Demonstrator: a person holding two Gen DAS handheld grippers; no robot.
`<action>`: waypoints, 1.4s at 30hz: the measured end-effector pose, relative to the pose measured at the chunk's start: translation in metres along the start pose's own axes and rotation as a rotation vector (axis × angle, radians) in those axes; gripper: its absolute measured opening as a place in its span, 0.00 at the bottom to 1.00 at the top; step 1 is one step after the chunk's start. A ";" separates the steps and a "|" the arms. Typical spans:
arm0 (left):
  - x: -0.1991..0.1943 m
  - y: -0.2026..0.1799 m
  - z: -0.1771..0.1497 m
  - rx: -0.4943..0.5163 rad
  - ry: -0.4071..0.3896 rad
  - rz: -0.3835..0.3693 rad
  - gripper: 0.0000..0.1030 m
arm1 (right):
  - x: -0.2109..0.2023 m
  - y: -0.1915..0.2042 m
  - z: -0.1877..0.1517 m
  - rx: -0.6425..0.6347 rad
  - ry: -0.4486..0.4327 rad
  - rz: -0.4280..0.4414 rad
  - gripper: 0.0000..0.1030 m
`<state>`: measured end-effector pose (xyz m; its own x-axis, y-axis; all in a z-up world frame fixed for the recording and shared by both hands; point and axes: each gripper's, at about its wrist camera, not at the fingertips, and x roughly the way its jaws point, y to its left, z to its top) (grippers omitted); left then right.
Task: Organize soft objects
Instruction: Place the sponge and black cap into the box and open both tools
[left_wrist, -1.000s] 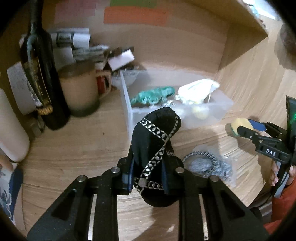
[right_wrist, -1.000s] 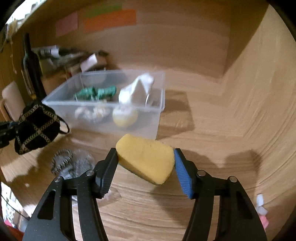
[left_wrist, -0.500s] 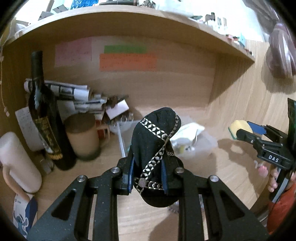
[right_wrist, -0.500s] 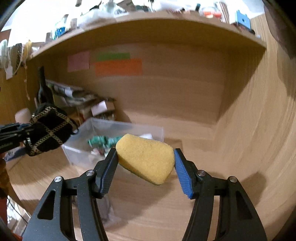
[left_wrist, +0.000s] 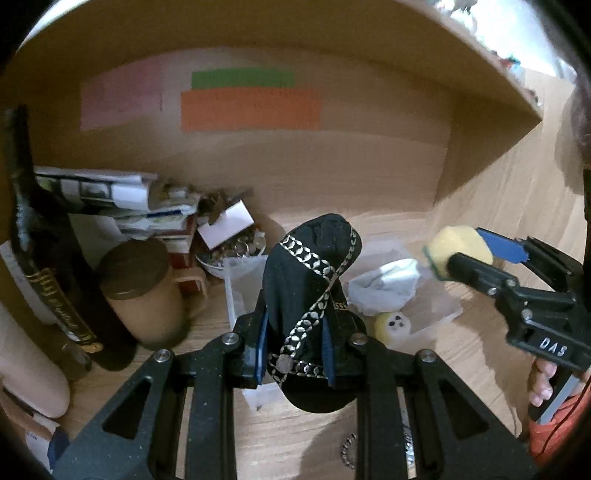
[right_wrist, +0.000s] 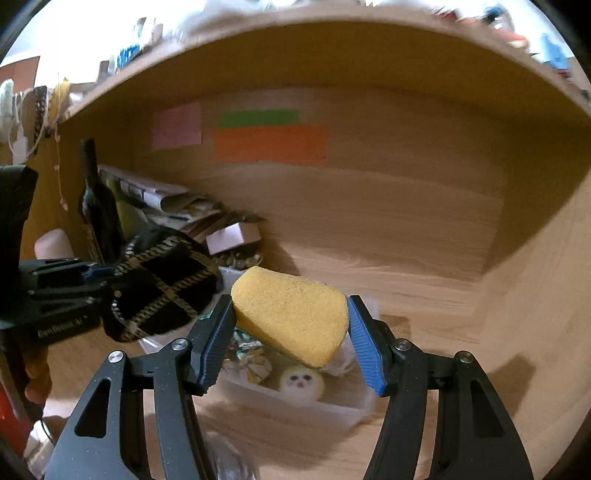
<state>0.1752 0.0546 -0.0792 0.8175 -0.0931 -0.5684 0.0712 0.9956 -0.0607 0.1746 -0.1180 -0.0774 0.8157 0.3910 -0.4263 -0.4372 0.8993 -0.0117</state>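
Observation:
My left gripper (left_wrist: 295, 339) is shut on a black fabric pouch (left_wrist: 310, 291) with silver braid, held above the near edge of a clear plastic bin (left_wrist: 443, 314). My right gripper (right_wrist: 291, 339) is shut on a yellow sponge (right_wrist: 291, 314) and holds it over the same bin (right_wrist: 332, 406). The bin holds a white cloth (left_wrist: 388, 284), a yellow round toy with a face (right_wrist: 301, 382) and other soft items. The right gripper (left_wrist: 469, 254) with the sponge (left_wrist: 454, 243) shows in the left wrist view; the pouch (right_wrist: 166, 291) shows in the right wrist view.
A dark bottle (left_wrist: 44, 266), a brown mug (left_wrist: 144, 291), stacked papers (left_wrist: 110, 195) and a bowl of small items (left_wrist: 236, 251) stand at the back left of the wooden desk. A beaded item in a clear bag (left_wrist: 351, 450) lies near the front. A shelf (right_wrist: 332, 48) hangs overhead.
Both grippers rose, then moved forward toward the bin with their loads. The sponge now hangs over the bin and the pouch is at its near edge.

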 end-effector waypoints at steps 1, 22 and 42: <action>0.008 0.000 0.000 0.002 0.017 -0.001 0.23 | 0.006 0.001 0.000 -0.003 0.011 0.005 0.56; 0.085 0.013 -0.002 -0.028 0.210 -0.026 0.27 | 0.097 0.024 -0.027 -0.082 0.245 0.054 0.59; -0.014 0.000 0.009 0.013 -0.001 -0.008 0.76 | 0.016 0.009 -0.007 -0.098 0.100 0.068 0.79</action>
<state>0.1691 0.0561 -0.0642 0.8175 -0.1009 -0.5671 0.0851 0.9949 -0.0544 0.1804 -0.1050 -0.0908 0.7433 0.4239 -0.5174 -0.5287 0.8462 -0.0662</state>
